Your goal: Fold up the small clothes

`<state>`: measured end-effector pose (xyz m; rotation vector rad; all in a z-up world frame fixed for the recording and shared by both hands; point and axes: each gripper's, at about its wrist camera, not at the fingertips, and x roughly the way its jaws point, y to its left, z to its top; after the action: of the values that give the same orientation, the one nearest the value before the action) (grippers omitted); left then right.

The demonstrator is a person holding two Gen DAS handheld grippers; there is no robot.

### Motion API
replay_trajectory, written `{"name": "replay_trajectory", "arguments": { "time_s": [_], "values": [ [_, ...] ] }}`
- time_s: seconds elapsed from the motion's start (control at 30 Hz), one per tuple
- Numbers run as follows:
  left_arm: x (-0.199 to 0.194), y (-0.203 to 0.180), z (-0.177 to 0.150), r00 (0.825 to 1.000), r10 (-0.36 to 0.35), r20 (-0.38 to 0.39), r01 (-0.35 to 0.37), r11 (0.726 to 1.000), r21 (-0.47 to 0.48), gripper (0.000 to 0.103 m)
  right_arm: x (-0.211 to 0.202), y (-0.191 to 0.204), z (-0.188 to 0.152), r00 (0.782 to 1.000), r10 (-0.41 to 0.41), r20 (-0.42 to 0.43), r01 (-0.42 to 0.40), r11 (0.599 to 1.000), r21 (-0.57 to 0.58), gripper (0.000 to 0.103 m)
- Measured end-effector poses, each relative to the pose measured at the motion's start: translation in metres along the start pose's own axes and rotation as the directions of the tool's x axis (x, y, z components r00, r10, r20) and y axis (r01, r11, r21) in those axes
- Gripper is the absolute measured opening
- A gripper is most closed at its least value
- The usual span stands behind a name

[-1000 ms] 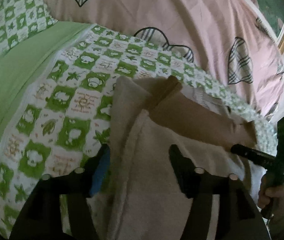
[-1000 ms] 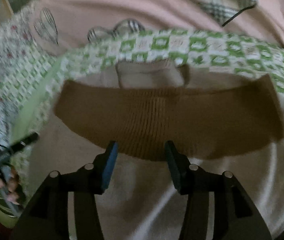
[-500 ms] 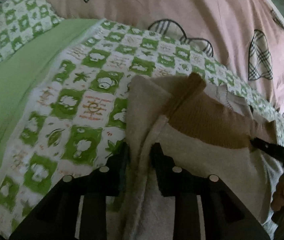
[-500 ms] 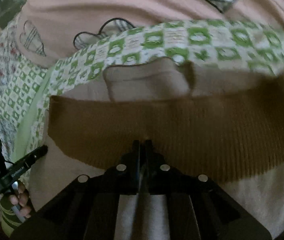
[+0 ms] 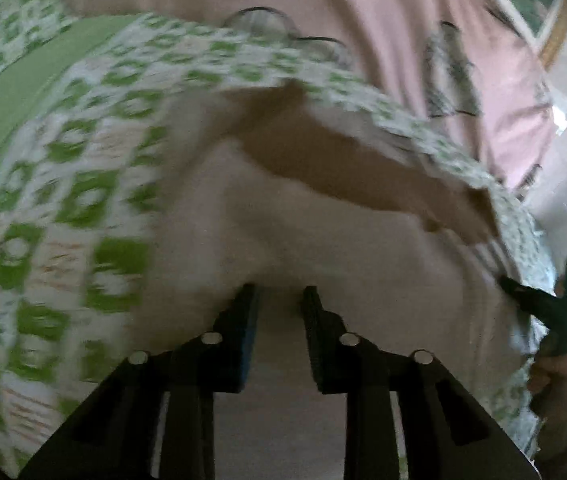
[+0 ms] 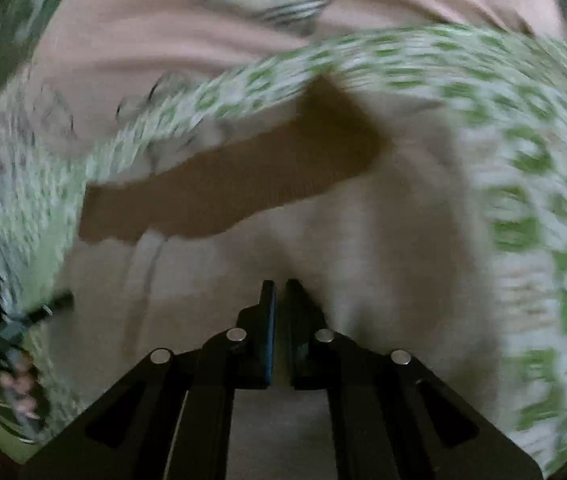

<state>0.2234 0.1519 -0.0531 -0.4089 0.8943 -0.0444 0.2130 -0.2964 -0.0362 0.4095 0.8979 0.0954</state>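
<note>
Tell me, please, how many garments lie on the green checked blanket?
1: a beige garment with a brown ribbed band, on the green checked blanket before both grippers. Others may be hidden beneath it.

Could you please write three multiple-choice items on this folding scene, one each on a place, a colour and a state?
1. Where does the beige garment lie?
A. on the green-checked quilt
B. on a wooden floor
C. in a basket

2. What colour is the garment's ribbed band?
A. blue
B. brown
C. red

3. How do the right gripper jaws stand?
A. wide apart
B. out of view
C. nearly together

Answers: 1 A, quilt pattern surrounds the cloth; 2 B, the band shows brown in both views; 3 C, only a thin slit separates them, with beige cloth at the tips.
</note>
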Motion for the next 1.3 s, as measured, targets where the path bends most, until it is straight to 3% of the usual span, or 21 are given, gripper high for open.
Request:
{"name": "replay_trajectory", "arguments": {
  "time_s": [0.03,0.1,0.2,0.33,0.5,0.6,0.7,0.83,0.87,0.93,0.97,1.0,1.3],
  "values": [
    [-0.001,0.008,0.002,1.000,-0.010,-0.002,0.010,1.000,-0.012,0.010,-0.006,-0.010,0.002,1.000,-0.024,0.013,0.023,0.999,0.022,0.000],
    [-0.005,0.023,-0.002,1.000,-0.030,-0.005,0.029,0.999,-0.045,0.010,-0.011,-0.020,0.003,1.000,0.023,0.017,-0.024,0.998,0.063,0.002],
    [-0.015,0.023,-0.009,1.000,0.003,0.004,-0.003,0.999,-0.047,0.010,-0.018,-0.020,-0.001,1.000,-0.013,0.023,0.011,0.997,0.074,0.004],
    [-0.043,0.023,-0.031,0.999,0.001,0.032,0.003,0.995,-0.097,0.031,-0.044,-0.008,-0.010,0.996,0.053,0.074,-0.060,0.994,0.090,0.004],
    [-0.072,0.009,-0.069,0.995,-0.092,0.051,0.099,0.981,-0.169,0.046,-0.068,0.004,-0.039,0.992,0.104,0.076,-0.108,0.993,0.054,0.005],
    [-0.078,0.007,-0.092,0.989,-0.139,0.049,0.147,0.958,-0.248,0.053,-0.073,0.010,-0.060,0.991,0.122,0.061,-0.126,0.990,0.059,0.005],
    [-0.076,0.007,-0.112,0.990,-0.125,0.062,0.138,0.932,-0.335,0.067,-0.075,0.013,-0.075,0.988,0.142,0.054,-0.145,0.987,0.074,0.005],
    [-0.067,0.006,-0.129,0.986,-0.144,0.080,0.164,0.900,-0.404,0.068,-0.077,0.016,-0.094,0.985,0.167,0.052,-0.171,0.980,0.103,0.007],
    [-0.066,0.005,-0.128,0.986,-0.140,0.091,0.165,0.900,-0.403,0.069,-0.077,0.016,-0.098,0.984,0.169,0.049,-0.173,0.979,0.110,0.012],
    [-0.063,0.004,-0.124,0.984,-0.146,0.100,0.174,0.899,-0.402,0.071,-0.079,0.017,-0.104,0.984,0.167,0.053,-0.172,0.978,0.116,0.036],
    [-0.060,0.005,-0.122,0.983,-0.149,0.105,0.179,0.895,-0.408,0.071,-0.081,0.017,-0.107,0.984,0.165,0.062,-0.172,0.979,0.114,0.054],
    [-0.057,0.006,-0.119,0.982,-0.150,0.111,0.183,0.892,-0.413,0.071,-0.083,0.018,-0.109,0.984,0.164,0.072,-0.171,0.979,0.110,0.060],
    [-0.033,0.023,-0.083,0.976,-0.123,0.178,0.192,0.870,-0.454,0.071,-0.086,0.019,-0.114,0.985,0.160,0.068,-0.166,0.981,0.101,0.060]
  ]
}}
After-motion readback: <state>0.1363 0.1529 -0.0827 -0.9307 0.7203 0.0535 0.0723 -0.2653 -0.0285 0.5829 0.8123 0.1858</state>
